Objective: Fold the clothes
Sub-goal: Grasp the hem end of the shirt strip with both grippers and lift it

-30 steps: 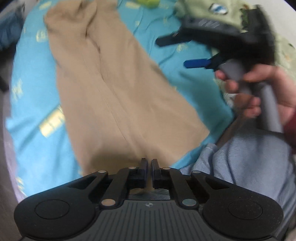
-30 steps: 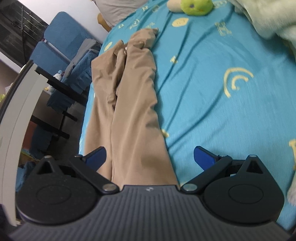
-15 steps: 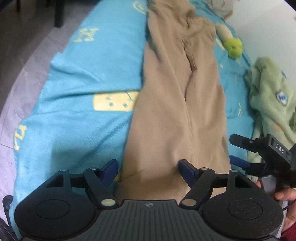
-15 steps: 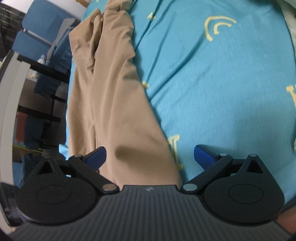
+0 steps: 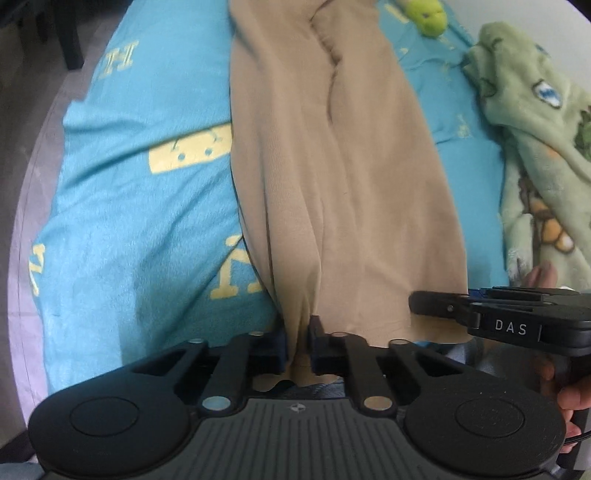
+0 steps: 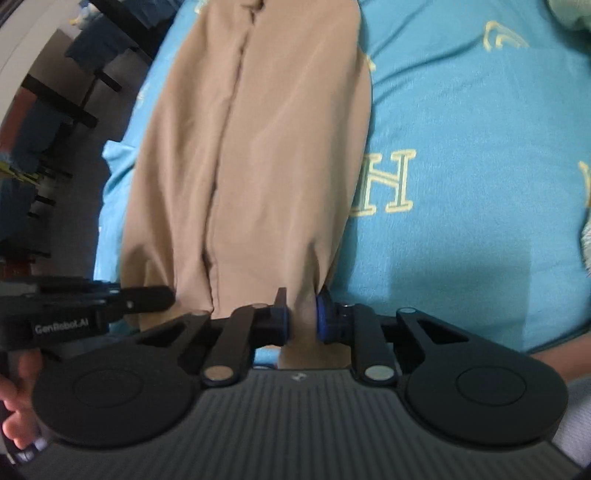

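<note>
1. The tan trousers (image 5: 343, 177) lay lengthwise on the bed (image 5: 140, 221), near hem at its front edge.
2. The left hand-held gripper (image 5: 299, 345) was clamped shut on one hem corner; the right hand-held gripper (image 6: 301, 321) was nearly closed, pinching the other.
3. Risk: each pinch looked thin, so the smooth cloth might slip out when lifted; uneven pulling could skew the fold.
4. Count: one pair of trousers, two hand-held grippers, one green blanket (image 5: 535, 147), one green plush toy (image 5: 428, 18).
</note>
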A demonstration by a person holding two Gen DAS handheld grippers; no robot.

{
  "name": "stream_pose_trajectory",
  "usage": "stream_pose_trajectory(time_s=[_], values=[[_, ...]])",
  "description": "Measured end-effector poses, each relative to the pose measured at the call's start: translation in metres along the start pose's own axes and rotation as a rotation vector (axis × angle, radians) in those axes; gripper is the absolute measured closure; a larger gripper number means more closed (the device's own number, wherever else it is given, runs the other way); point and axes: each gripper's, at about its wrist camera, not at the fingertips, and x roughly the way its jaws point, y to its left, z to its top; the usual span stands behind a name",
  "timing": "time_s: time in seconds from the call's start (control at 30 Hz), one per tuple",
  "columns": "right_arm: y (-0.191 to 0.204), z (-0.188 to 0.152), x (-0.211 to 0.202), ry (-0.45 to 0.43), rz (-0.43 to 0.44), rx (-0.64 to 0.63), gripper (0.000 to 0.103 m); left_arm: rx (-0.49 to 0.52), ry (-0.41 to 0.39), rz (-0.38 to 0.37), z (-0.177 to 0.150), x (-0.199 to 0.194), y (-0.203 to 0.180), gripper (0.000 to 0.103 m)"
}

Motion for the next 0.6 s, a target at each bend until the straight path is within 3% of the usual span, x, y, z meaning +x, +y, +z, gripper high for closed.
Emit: stream_pose_trajectory(time_s=[0.1, 0.23, 0.37, 0.6], values=[[-0.001, -0.003, -0.030, -0.091, 0.018, -0.008, 0.092, -0.025, -0.100, -0.048, -0.010, -0.028, 0.001, 0.095], [-0.004, -0.018, -0.075, -0.203, 0.081, -0.016, 0.092, -0.090, -0.311, -0.143, -0.034, -0.085, 0.001, 0.096], [-0.007, -0.035, -0.121, -0.315, 0.152, -0.024, 0.092, -0.098, -0.438, -0.212, -0.040, -0.129, -0.013, 0.096], [-0.015, -0.061, -0.186, -0.486, 0.250, -0.023, 0.092, -0.074, -0.581, -0.268, -0.130, -0.209, -0.058, 0.097]])
